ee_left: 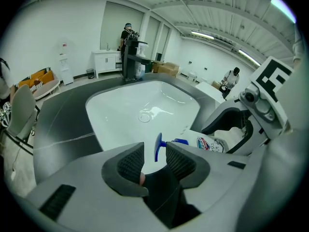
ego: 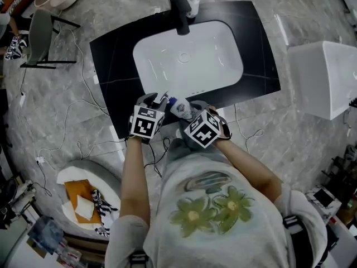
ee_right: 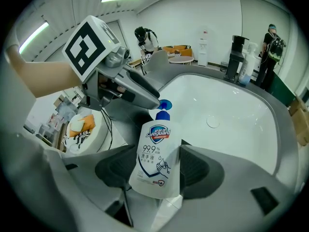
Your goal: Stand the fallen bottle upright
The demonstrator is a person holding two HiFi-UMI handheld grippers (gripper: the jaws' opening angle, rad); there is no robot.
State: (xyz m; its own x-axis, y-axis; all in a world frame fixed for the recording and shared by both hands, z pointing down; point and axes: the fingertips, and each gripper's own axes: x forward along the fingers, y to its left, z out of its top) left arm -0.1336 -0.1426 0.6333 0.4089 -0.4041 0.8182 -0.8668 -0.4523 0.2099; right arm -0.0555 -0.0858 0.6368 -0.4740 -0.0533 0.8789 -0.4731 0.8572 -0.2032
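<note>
Closest in, the right gripper [ee_right: 153, 170] is clamped on the bottle [ee_right: 155, 144], its dark pads pressing the two flat sides of the white body low down, near the base. The bottle's long axis runs out along the jaws, base toward the palm and blue pump head [ee_right: 163, 104] pointing away, so it is not yet upright. It hangs over the near rim of the basin [ego: 215, 66], at the edge of the black countertop [ego: 111, 54] that frames the basin.

Just past the pump, on the near-left of the basin, sits the left gripper [ee_left: 155, 161]. Its jaws stand wide apart with nothing pressed; the pump's blue nozzle shows in the gap just beyond the tips, touching neither pad as far as can be seen.

The move turns on that axis: the right gripper alone has the grip, so it looks like its job to swing the pump end up and bring the base down flat beside the basin. The left one is placed to steady the top if needed.

Beyond, the basin lies bare, with the dark faucet [ego: 179, 10] at its far rim.
</note>
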